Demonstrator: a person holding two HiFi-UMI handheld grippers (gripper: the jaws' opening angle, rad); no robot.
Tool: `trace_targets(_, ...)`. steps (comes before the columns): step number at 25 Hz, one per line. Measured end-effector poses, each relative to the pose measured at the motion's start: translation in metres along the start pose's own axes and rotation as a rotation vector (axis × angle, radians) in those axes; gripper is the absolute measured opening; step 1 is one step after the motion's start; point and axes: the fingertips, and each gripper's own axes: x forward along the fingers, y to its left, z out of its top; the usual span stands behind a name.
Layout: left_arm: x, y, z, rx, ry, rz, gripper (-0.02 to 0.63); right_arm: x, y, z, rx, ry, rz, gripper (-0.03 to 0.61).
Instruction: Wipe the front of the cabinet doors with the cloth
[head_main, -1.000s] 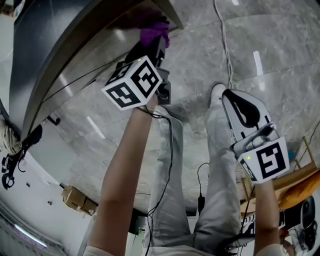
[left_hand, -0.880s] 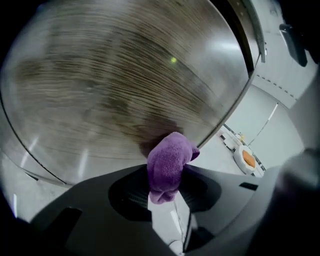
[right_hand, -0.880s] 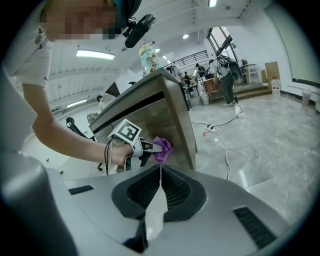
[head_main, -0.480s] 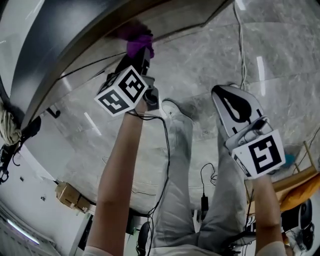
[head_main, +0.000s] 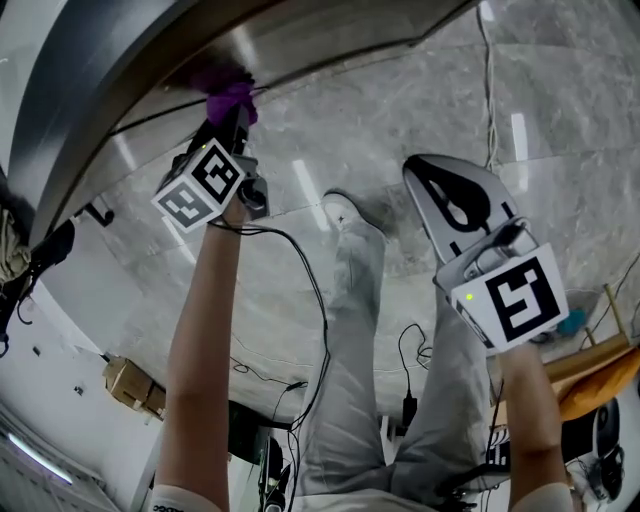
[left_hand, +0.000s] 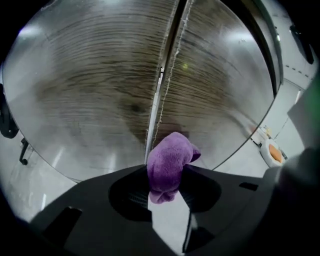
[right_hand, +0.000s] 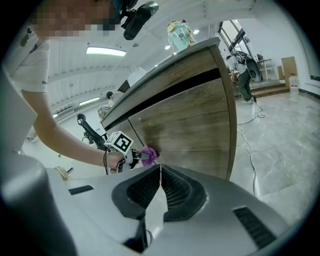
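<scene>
We're in a big open workroom here, more test studio than home. A polished grey stone floor runs wide and glossy, loose cables trail across it, and a cardboard box sits off by the wall. A lone wood-grain cabinet stands free in the open. There's a strip light overhead, white walls, and another person beside gear at the far end.

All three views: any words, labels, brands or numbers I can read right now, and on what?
No readable text anywhere.
Left cube: black-and-white marker squares, no words.
Right cube: the same.
Bottle on the cabinet: label too blurred to read.
Cloth: no print.
</scene>
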Motion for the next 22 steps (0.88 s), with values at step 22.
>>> trace_targets(22, 0.096, -0.286, -0.041, 0.079, 0.129, -0.269, 0.146, -0.092, -0.133, -0.031, 0.105, 0.013, -0.031, 0.029)
